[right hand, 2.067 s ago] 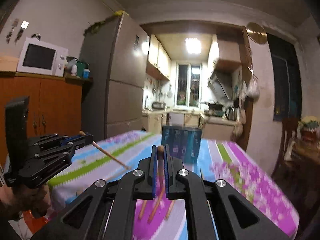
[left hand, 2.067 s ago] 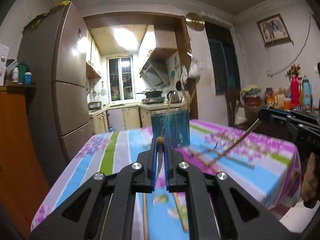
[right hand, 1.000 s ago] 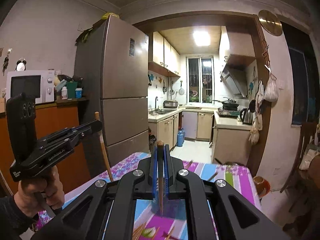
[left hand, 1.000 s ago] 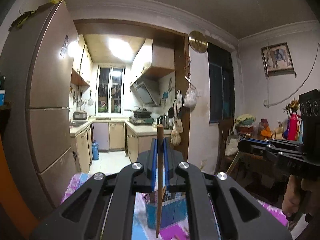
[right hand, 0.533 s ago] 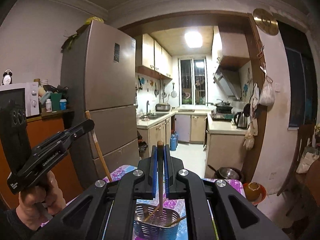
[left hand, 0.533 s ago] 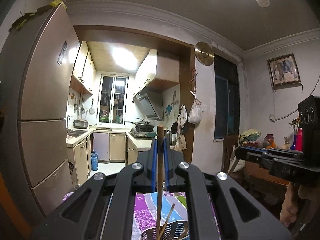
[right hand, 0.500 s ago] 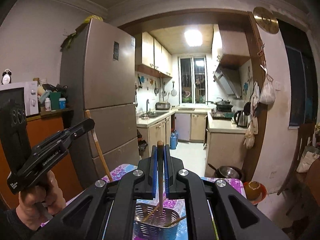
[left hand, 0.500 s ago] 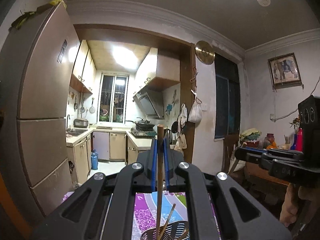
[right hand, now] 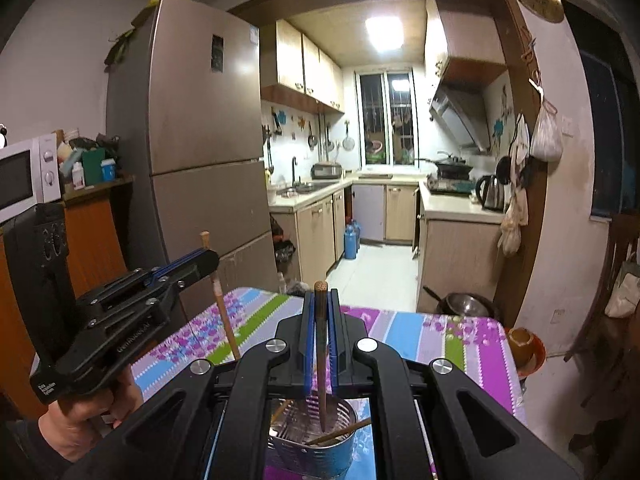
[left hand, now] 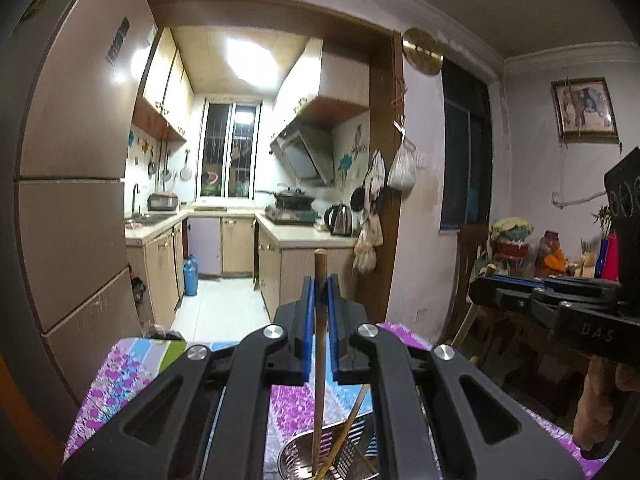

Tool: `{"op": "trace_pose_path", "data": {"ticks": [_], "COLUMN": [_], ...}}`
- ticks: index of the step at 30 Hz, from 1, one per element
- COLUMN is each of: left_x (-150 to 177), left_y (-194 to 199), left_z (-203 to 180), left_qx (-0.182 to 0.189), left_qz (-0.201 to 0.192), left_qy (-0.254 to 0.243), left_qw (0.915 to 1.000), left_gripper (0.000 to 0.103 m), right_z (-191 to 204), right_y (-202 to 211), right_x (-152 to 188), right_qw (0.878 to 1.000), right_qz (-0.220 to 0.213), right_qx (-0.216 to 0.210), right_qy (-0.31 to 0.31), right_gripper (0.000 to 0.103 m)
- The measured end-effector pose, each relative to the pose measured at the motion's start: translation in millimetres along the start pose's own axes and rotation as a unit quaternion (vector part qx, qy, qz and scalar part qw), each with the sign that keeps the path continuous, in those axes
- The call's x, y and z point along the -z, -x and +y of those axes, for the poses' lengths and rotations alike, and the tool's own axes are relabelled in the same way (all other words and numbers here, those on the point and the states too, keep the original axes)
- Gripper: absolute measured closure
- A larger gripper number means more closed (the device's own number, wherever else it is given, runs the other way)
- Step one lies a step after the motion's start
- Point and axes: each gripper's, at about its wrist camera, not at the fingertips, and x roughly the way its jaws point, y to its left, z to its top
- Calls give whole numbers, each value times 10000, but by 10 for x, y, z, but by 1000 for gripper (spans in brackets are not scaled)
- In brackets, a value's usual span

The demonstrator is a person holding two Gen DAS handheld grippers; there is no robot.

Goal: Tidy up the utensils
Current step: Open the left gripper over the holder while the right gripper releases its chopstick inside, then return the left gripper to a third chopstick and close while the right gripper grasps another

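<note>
Right now both claws are clenching one wooden chopstick each, holding it nearly upright over the metal utensil holder [right hand: 316, 436] that is standing on the striped tablecloth [right hand: 452, 340]. In the right wrist view, the right gripper [right hand: 320, 300] is pinching its chopstick [right hand: 321, 360] between the blue pads, the lower tip hanging just inside the holder's rim, below and ahead of the claw. In the left wrist view, the left gripper [left hand: 320, 286] is gripping its own chopstick [left hand: 319, 360], whose tip is reaching down toward the holder's mouth [left hand: 344, 452], beside chopsticks already leaning there. My worry is that, with both sticks crowding one small opening, they may be knocking each other or the leaning ones, and a tip catching the rim could be tipping the light holder or skidding out onto the cloth.
</note>
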Motion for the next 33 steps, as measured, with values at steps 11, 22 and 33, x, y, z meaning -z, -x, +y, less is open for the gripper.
{"op": "trace_pose_path", "data": {"ticks": [11,22,33], "left_x": [67,43,1980], "left_y": [-97,1110,2621], "left_z": [96,-52,-535], "left_qx": [-154,-55,113], "left_qz": [215,-42,1095], "left_qy": [-2,-213,-318], "left_qw": [9997,9997,9934], "left_gripper": [87,51,49], "right_z": [-20,102,425], "right_y": [-64,952,2122], "right_x": [73,116,1846], "right_qw": [10000,9975,9979], "right_qz": [19,-686,-640], "right_qx": [25,61,115], "right_qy": [-9,183,-5], "right_gripper": [95,81,71]}}
